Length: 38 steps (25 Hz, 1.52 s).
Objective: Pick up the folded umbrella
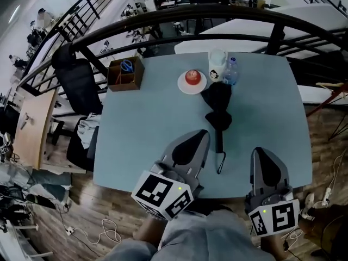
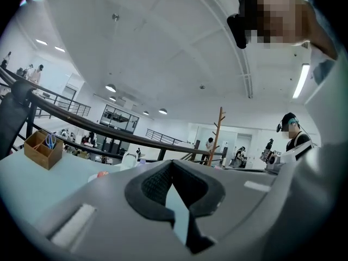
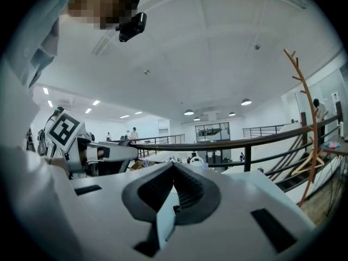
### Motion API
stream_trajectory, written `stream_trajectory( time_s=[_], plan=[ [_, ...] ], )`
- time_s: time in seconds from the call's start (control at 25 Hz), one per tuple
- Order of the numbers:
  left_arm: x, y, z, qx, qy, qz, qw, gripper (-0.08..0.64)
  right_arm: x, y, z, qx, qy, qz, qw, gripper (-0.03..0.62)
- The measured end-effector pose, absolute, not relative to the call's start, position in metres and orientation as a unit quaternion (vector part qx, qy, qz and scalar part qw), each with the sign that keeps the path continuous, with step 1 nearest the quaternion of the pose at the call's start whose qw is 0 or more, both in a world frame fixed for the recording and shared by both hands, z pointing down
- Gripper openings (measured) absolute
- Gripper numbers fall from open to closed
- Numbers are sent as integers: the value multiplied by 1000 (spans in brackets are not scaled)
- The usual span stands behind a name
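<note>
- Black umbrella, folded, lies on the pale-blue tabletop, handle toward the person and canopy end just beside a plate, cup and bottle.
- Left tongs and right tongs sit at the near edge, both pressed together and empty, with the handle between them and gripped by neither.
- The pickup looks unstarted. One pair should open first, straddle the slim handle crosswise, then close firmly, clear of the crockery and the loose strap.
</note>
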<state>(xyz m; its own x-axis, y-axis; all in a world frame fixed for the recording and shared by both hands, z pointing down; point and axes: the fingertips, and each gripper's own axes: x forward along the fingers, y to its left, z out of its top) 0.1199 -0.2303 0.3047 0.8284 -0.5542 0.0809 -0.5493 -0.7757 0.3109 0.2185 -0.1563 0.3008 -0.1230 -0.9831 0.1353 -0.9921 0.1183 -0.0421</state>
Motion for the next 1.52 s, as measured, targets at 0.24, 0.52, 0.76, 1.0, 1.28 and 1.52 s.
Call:
stream_trajectory(
  time_s=[0.24, 0.52, 0.76, 1.0, 1.28, 1.52],
  plan=[
    [128, -263, 331, 948, -263, 20, 180, 5, 213, -181, 309, 676, -732, 69, 46, -2],
    [145, -285, 367, 943, -252, 62, 211, 5, 212, -194, 319, 672, -733, 83, 59, -2],
    [164, -305, 395, 927, -289, 100, 217, 8, 226, -204, 323, 656, -747, 93, 58, -2],
    [184, -333, 434, 901, -329, 131, 250, 96, 248, -229, 339, 627, -768, 115, 52, -2],
    [209, -353, 481, 868, -351, 186, 300, 175, 282, -236, 360, 605, -782, 140, 48, -2],
    [241, -364, 516, 850, -336, 265, 308, 285, 298, -238, 362, 584, -796, 156, 41, -2]
  ],
)
